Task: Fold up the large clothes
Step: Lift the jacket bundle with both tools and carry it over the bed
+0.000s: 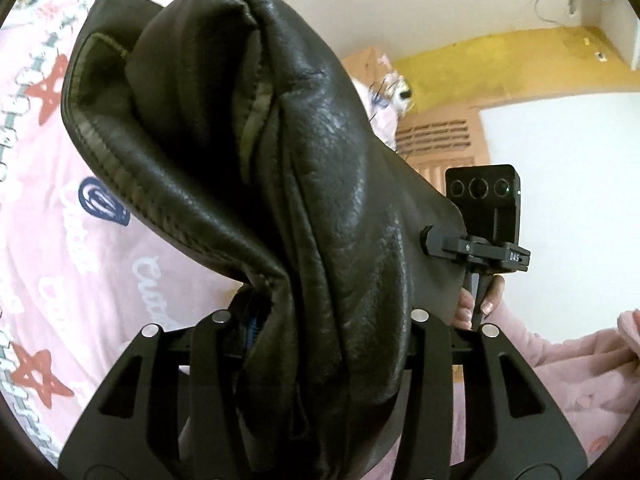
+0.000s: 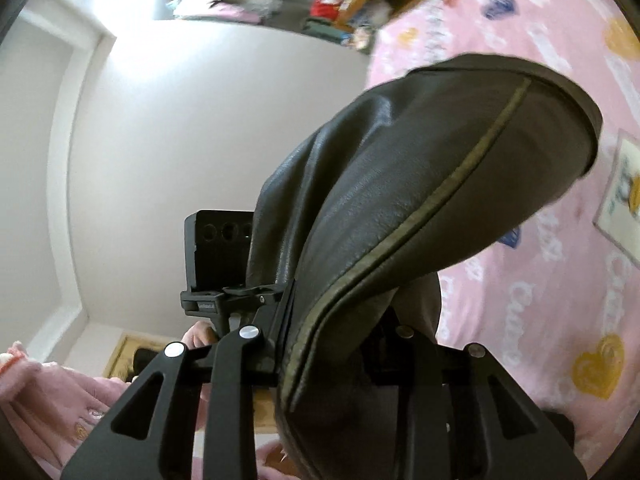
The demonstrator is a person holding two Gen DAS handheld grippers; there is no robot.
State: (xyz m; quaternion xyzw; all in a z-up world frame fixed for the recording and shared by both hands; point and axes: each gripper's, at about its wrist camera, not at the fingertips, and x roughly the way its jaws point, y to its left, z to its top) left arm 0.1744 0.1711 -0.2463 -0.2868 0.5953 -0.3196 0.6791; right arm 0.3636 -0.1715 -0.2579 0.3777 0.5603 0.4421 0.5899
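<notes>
1. No containers in view.
2. Black leather jacket point(image 1: 320, 200), grained, with stitched rolled hems, bunched thickly and lifted clear above pink printed bedding point(image 1: 60, 240).
3. Left gripper point(image 1: 320, 320) clamped on jacket folds.
4. Right gripper point(image 2: 328, 340) clamped on an olive-piped edge.
5. Fingertips of both buried under leather.
6. Shelf background blurred.

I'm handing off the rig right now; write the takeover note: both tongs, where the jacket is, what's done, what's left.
Left tongs: shut on a bunched fold of the black leather jacket.
Right tongs: shut on another part of the same jacket, along a piped seam.
Jacket: hanging from both tongs, above the pink bedspread.
Done: jacket gripped at two places.
Left: no neat fold visible; lay it flat on the bed and fold.
</notes>
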